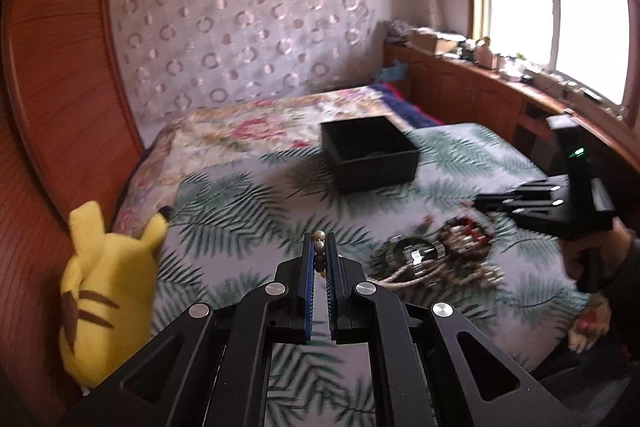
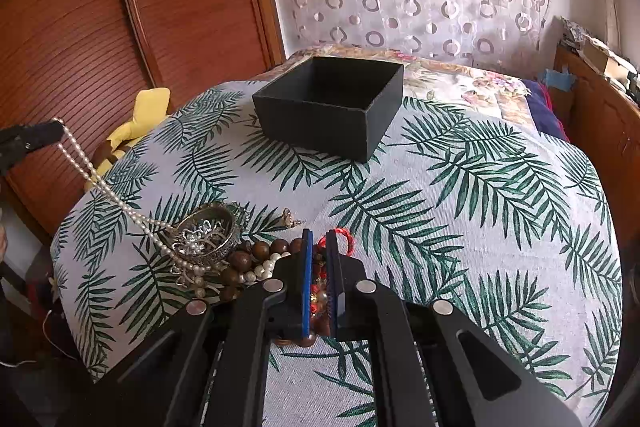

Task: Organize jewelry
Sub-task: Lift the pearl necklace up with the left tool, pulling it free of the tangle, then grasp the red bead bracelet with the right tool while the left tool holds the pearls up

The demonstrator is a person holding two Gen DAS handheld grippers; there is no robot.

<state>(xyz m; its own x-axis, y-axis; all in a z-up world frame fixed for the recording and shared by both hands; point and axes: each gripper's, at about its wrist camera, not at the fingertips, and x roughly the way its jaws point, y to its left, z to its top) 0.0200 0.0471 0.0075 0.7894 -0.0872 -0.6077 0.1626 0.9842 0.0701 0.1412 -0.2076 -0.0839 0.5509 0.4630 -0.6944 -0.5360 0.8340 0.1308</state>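
Nearest, the right tool [image 2: 319, 239] was closed narrowly on a red-corded bead bracelet [image 2: 340, 235] at the edge of the tangled jewelry pile [image 2: 224, 251] on the palm-leaf bedspread [image 2: 460, 227]. The left tool [image 1: 319, 241] pinched a white pearl necklace [image 2: 104, 187], whose strand trailed down into the pile. Beyond, the open black square box [image 2: 332, 107] lay ahead of both tools, seemingly nearer the right.

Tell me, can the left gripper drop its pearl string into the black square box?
Probably yes. The left gripper holds the pearl string, and the black square box sits open-topped with nothing between them.
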